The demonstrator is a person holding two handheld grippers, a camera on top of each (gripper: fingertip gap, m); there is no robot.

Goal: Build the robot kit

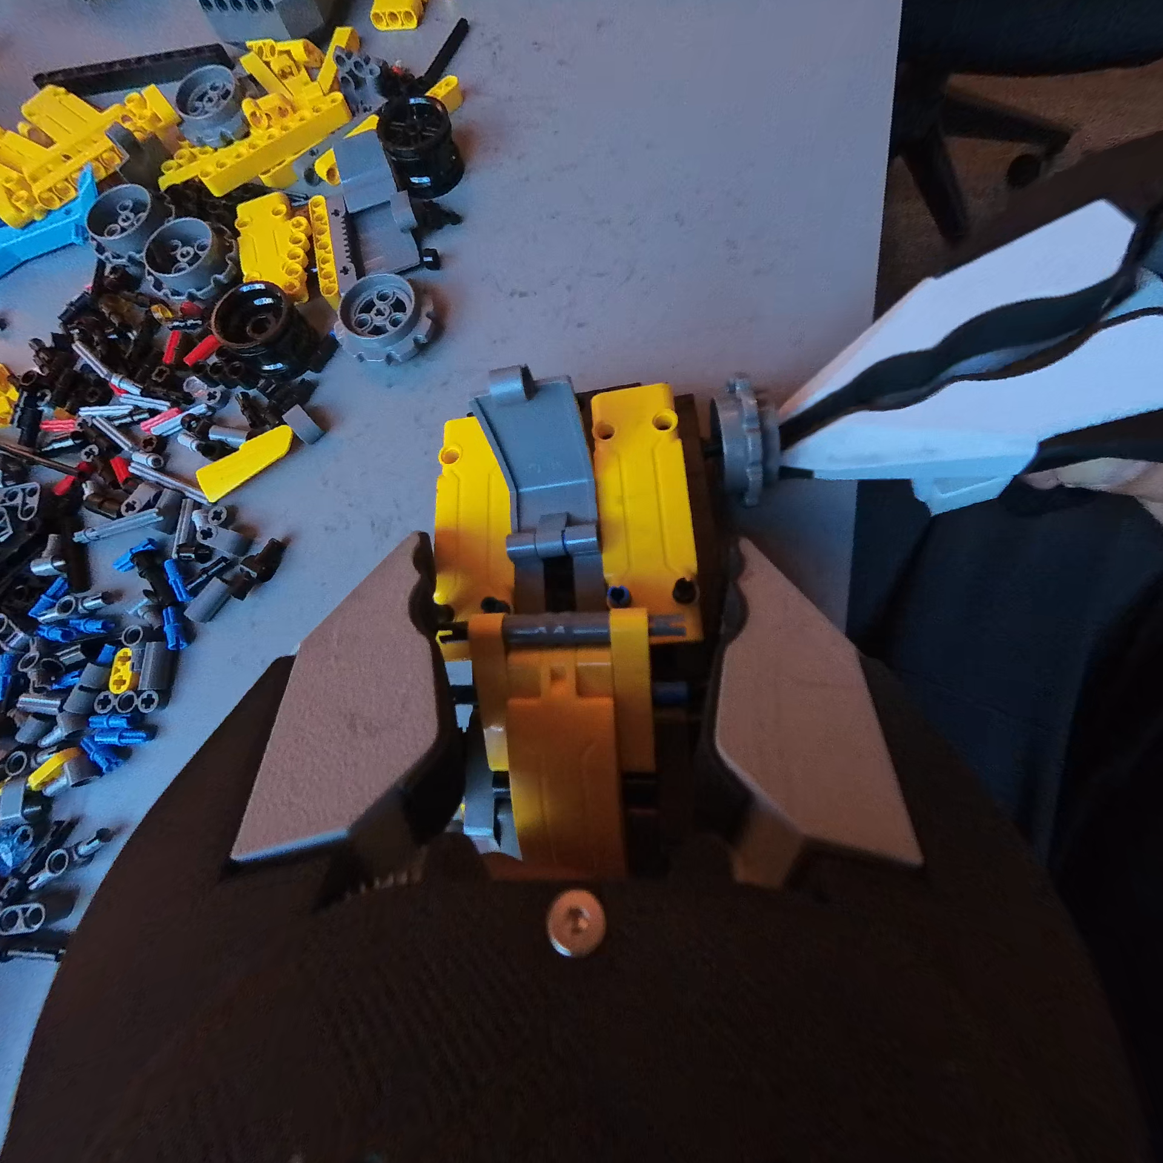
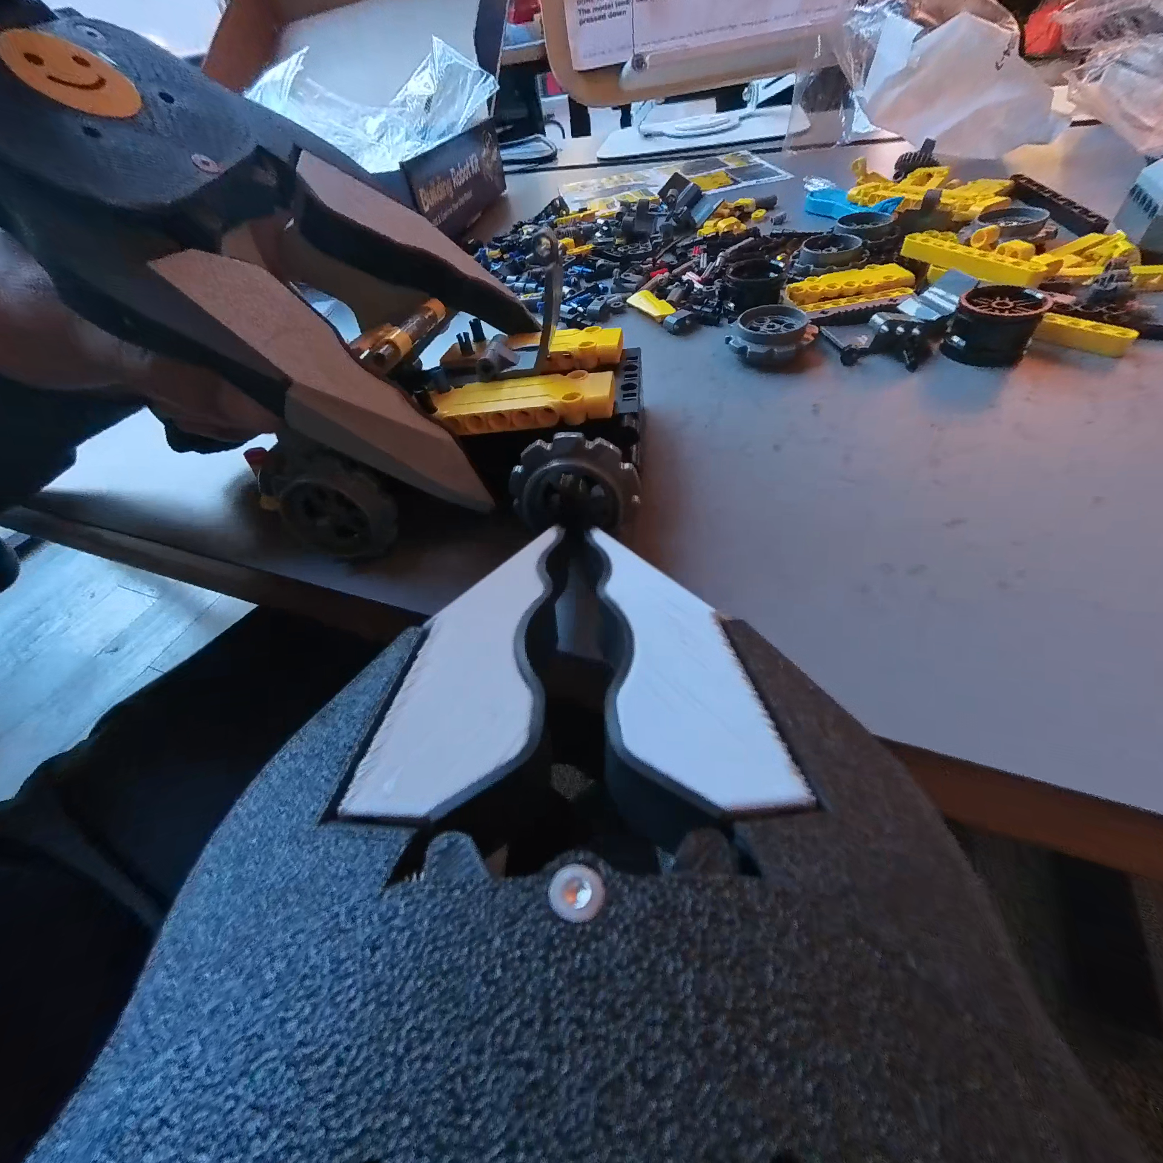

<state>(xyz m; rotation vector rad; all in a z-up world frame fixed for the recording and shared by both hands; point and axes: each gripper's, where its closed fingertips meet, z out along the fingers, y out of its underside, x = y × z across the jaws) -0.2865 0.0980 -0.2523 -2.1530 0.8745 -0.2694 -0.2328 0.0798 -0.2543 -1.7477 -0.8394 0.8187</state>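
Observation:
My left gripper (image 1: 582,547) is shut on a yellow, grey and black brick vehicle model (image 1: 642,484), one brown finger on each flank. The model stands on the grey table (image 1: 629,189) near its edge. A grey toothed wheel (image 1: 746,440) sits on the model's side. My right gripper (image 2: 574,532), with white fingers, is closed at that wheel's (image 2: 576,484) hub, its tips pinching a thin black axle end. The right wrist view also shows the left gripper (image 2: 503,409) over the model (image 2: 535,396) and a second wheel (image 2: 340,510) behind it.
A wide pile of loose yellow beams, grey and black wheels, pins and connectors (image 1: 189,314) covers the table's left part, also seen far right (image 2: 818,270). Plastic bags (image 2: 377,107), a dark box (image 2: 456,182), a printed sheet (image 2: 673,176). The table edge (image 2: 944,768) runs close by.

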